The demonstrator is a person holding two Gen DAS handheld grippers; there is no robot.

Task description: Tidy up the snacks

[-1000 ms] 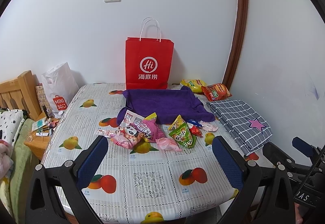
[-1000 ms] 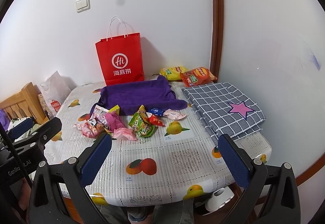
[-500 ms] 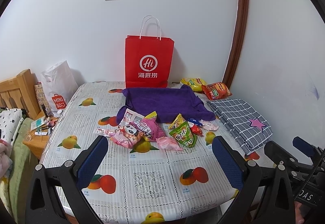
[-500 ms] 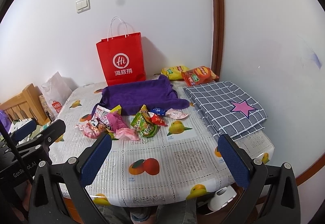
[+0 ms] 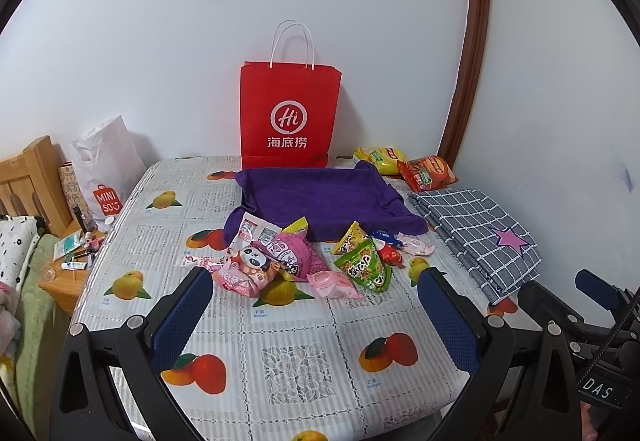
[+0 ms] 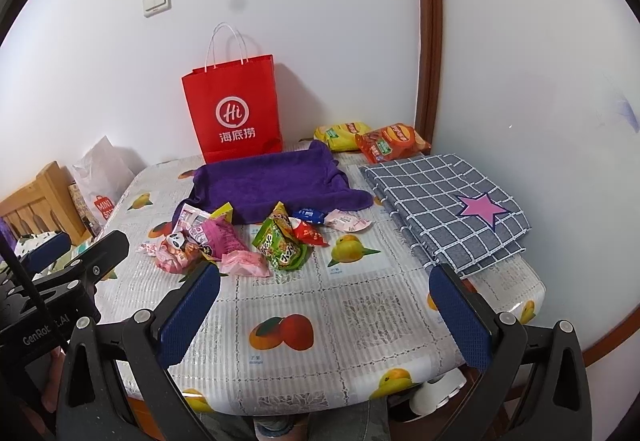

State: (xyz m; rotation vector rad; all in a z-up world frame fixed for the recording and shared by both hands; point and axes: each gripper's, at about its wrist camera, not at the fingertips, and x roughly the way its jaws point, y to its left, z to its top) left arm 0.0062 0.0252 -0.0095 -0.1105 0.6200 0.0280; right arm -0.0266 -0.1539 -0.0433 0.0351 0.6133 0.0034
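Hovering above the near edge of the desk (image 5: 304, 365), the left claw (image 5: 316, 305) is spread wide with nothing between its blue pads (image 5: 182, 315). The right claw (image 6: 326, 305) is likewise spread wide and empty, also over the near part of the desk.

At 12 o'clock from both claws lies the snack pile (image 5: 308, 261), a loose overlapping cluster near the desk centre. It includes a pink panda packet (image 5: 246, 271), a magenta packet (image 5: 294, 255), a pale pink wrapper (image 5: 334, 283), a green packet (image 5: 364, 267) and small red and blue pieces (image 6: 308, 223). Just beyond the pile a purple towel (image 5: 320, 197) lies crumpled, its near edge touching the rearmost packets. A red paper bag (image 5: 290, 117) stands upright against the wall at 12 o'clock. A yellow chip bag (image 5: 376, 159) and an orange chip bag (image 5: 428, 171) lie at 1 o'clock by the far corner.

A folded grey checked cloth (image 6: 448, 209) occupies the desk's right side at 2 o'clock, reaching the right edge. Bare fruit-print desk surface separates the claws from the pile. The desk's left edge borders a white shopping bag (image 5: 106, 169) and a wooden nightstand (image 5: 60, 281) at 9 to 10 o'clock.
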